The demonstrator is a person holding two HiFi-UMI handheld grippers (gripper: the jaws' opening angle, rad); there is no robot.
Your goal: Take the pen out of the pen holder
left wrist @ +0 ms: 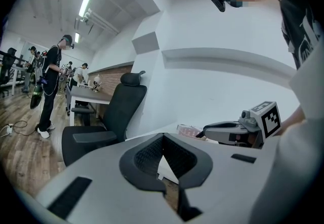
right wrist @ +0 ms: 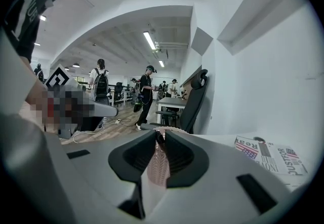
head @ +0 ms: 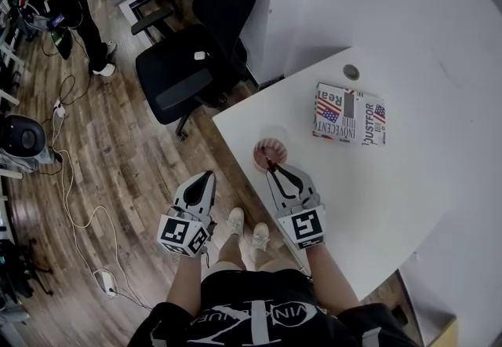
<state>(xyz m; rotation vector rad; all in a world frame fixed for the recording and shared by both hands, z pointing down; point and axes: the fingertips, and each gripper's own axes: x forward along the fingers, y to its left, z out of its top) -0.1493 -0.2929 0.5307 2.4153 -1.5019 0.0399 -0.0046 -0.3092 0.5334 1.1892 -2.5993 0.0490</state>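
While left tongs [head: 209,174] hang closed, right tongs [head: 272,169] grip the upright pen [head: 267,156].

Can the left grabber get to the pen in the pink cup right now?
Probably not. The left gripper hangs shut over the floor, off the edge of the table, and the right gripper sits at the mouth of the pen holder, seemingly closed on the pen, blocking the way.

open office, black swivel chair [head: 184,74], white desk [head: 392,204], ceiling strip lights [left wrist: 85,3], wood floor [head: 118,173]
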